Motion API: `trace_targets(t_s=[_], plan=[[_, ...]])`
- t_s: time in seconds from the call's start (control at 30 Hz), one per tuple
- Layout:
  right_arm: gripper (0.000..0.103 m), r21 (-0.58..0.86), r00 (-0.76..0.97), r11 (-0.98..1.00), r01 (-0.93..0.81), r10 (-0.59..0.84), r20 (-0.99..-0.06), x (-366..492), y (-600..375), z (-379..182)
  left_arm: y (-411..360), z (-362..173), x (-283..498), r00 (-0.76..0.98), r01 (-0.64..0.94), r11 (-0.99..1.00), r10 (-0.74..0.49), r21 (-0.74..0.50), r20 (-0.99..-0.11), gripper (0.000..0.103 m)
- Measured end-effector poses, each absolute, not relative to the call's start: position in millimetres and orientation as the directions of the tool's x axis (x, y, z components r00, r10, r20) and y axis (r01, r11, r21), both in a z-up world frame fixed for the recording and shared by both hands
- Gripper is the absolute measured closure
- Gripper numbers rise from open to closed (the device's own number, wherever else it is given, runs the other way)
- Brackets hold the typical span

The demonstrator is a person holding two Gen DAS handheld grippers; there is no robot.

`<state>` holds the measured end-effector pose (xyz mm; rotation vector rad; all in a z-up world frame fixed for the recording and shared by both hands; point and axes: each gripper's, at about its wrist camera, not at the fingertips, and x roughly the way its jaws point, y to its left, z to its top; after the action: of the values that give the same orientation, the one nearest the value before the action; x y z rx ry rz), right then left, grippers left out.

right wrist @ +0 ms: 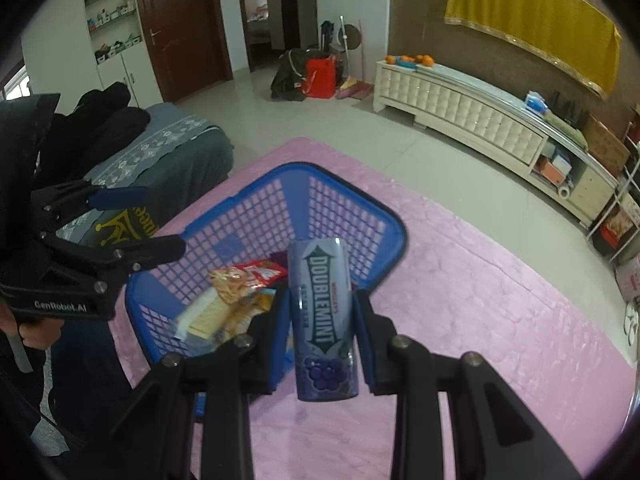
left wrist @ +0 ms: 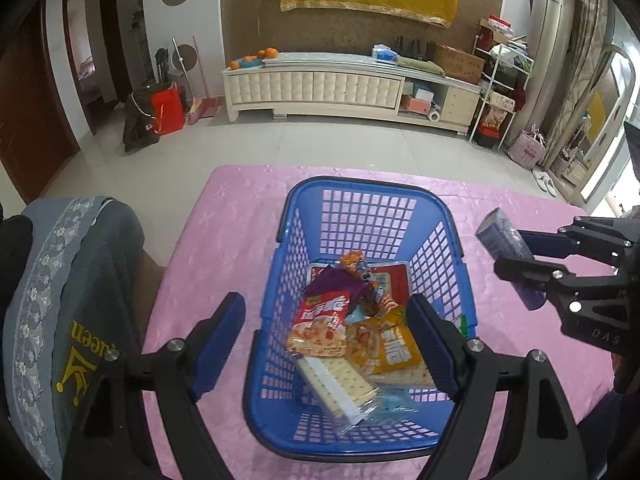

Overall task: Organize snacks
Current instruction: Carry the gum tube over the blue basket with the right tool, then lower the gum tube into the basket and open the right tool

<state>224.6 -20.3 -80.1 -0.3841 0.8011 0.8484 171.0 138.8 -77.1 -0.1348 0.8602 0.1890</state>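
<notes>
Gum tin clamped in right gripper beside basket; left gripper wide; may drop outside rim if released early

The scene is seen from the left wrist camera close above the blue basket, looking forward and down between spread fingers toward the white cabinet. From the right wrist camera, the basket is viewed from its right side, angled leftward. Basket, pink tablecloth and cabinet are shared.
</notes>
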Motion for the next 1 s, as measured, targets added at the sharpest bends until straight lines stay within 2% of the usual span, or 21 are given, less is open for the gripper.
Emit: trace_targets(t_s=[0.37, 0.6, 0.87, 0.93, 1.0], plan=[[0.068, -0.073, 0.395, 0.620, -0.781, 0.401, -0.826, 237.6, 29.0, -109.8, 166.7, -100.0, 174.3, 0.616, -0.244, 0.969, 0.121, -0.043, -0.778, 0.022], [0.068, -0.142, 0.428, 0.636, -0.759, 0.323, -0.844, 254.2, 44.5, -121.7, 174.0, -110.4, 184.6, 0.614, -0.243, 0.967, 0.097, -0.070, -0.783, 0.022], [0.067, -0.158, 0.432, 0.646, -0.747, 0.290, -0.854, 260.9, 52.7, -129.1, 179.2, -115.8, 186.6, 0.611, -0.245, 0.966, 0.088, -0.082, -0.787, 0.022], [0.062, -0.186, 0.448, 0.654, -0.733, 0.258, -0.856, 261.7, 52.6, -131.6, 179.8, -116.0, 184.7, 0.616, -0.247, 0.965, 0.088, -0.086, -0.783, 0.022], [0.042, -0.200, 0.462, 0.661, -0.723, 0.248, -0.851, 261.6, 50.4, -131.7, 179.4, -115.8, 182.5, 0.621, -0.246, 0.965, 0.089, -0.087, -0.778, 0.022]])
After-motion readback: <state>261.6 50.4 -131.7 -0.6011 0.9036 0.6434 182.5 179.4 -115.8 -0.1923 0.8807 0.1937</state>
